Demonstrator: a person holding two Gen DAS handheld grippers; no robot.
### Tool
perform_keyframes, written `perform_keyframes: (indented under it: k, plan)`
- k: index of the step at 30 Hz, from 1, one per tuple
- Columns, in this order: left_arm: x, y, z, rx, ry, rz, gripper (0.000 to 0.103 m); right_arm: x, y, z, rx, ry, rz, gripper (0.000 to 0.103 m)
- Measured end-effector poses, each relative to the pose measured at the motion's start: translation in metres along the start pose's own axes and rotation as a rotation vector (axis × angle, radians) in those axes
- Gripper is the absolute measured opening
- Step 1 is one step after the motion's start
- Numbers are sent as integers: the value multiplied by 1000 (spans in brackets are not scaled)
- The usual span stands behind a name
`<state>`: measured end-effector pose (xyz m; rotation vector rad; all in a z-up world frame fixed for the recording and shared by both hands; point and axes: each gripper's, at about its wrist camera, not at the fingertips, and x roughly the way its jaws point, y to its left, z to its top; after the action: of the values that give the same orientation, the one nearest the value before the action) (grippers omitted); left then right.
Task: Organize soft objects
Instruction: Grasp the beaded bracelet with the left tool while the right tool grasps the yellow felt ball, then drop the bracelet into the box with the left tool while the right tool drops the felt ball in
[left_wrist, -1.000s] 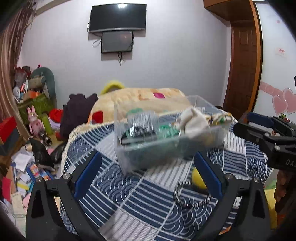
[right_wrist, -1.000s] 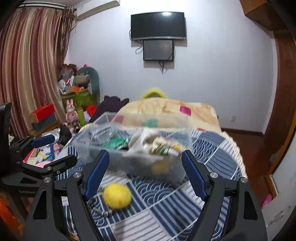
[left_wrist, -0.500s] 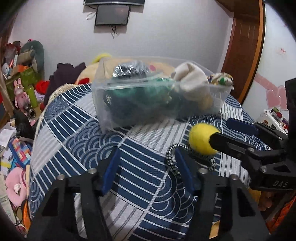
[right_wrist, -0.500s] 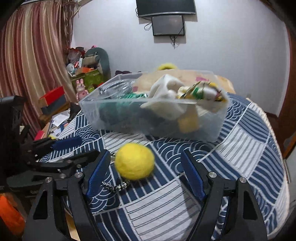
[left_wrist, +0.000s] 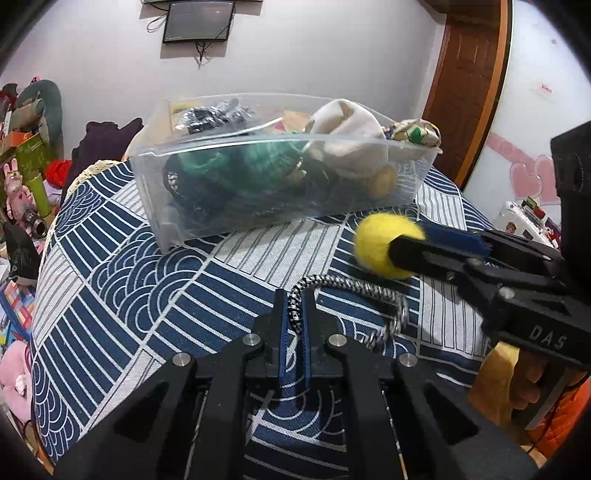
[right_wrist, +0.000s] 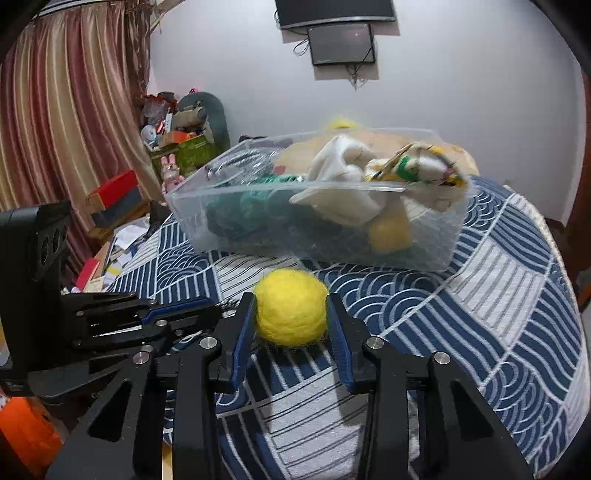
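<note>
A yellow felt ball (right_wrist: 291, 307) lies on the blue patterned tablecloth (right_wrist: 480, 288), and it also shows in the left wrist view (left_wrist: 384, 240). My right gripper (right_wrist: 291, 314) is shut on the ball, a blue pad on each side. A black-and-white braided cord (left_wrist: 343, 286) lies left of the ball. My left gripper (left_wrist: 294, 310) is shut on the cord's near end. Behind stands a clear plastic bin (left_wrist: 177, 221) with soft items: green yarn (left_wrist: 258, 166), a cream cloth (left_wrist: 351, 136), dark cords.
The round table's edge (left_wrist: 48, 258) drops off at left to a cluttered floor with toys and boxes (left_wrist: 22, 177). A striped curtain (right_wrist: 66, 110) hangs at left. A wooden door (left_wrist: 465, 85) stands at right. The left gripper body (right_wrist: 74, 325) sits close left of the ball.
Both grippers came down toward the table and closed: the left on the braided cord, the right on the yellow ball. The bin has not moved.
</note>
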<state>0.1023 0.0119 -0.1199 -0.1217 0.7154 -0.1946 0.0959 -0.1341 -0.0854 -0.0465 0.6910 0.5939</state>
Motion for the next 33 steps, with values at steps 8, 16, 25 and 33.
perform_keyframes:
  k: [8, 16, 25, 33]
  plan:
    - [-27, 7, 13, -18, -83, 31, 5, -22, -20, 6, 46, -64, -57, 35]
    - [-55, 13, 49, -45, -215, 77, 5, -39, -23, 24, 32, -126, -87, 35]
    - [-48, 17, 87, -48, -270, 133, 5, -39, -14, 56, 4, -209, -73, 35]
    - [-28, 25, 102, -60, -277, 197, 5, -8, -1, 77, -6, -200, -46, 35]
